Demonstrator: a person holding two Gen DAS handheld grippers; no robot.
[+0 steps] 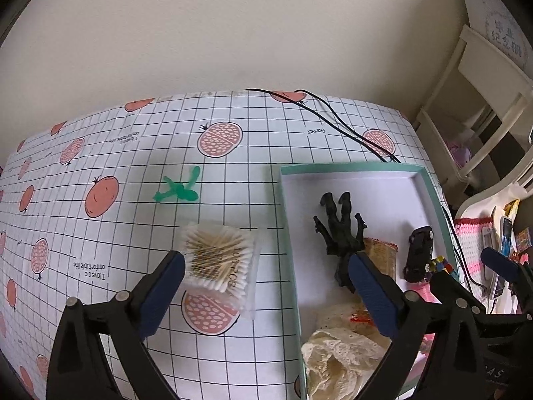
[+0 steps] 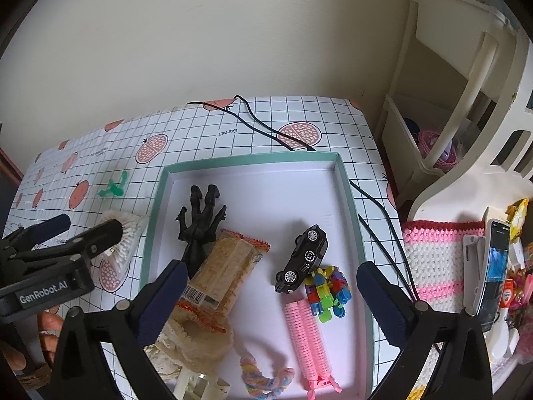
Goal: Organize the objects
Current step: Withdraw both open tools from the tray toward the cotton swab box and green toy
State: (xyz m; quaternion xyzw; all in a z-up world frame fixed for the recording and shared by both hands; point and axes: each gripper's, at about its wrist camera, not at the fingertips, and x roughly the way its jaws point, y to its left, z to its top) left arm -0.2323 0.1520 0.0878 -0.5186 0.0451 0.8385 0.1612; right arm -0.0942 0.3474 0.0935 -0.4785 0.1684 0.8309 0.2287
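Spreading across the lower frame: the gridded counter (image 1: 233, 126), carrying the teal-rimmed box (image 2: 346, 193) at centre right, already filling with toys. Lying outside it, lower centre-left: the cotton swab pack (image 1: 220, 263), with the green figure (image 1: 180, 190) above. Hovering wide open and empty: left claw (image 1: 266, 286) over the pack, right claw (image 2: 271, 300) over the box. Risking a slippery wrapper squirting free, or catching the box rim.

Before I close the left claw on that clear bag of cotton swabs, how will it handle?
The clear plastic bag of wooden cotton swabs probably weighs little. Its film looks glossy, so it may slip. The swabs lie loosely fanned, so the pack could flex or bulge when squeezed.
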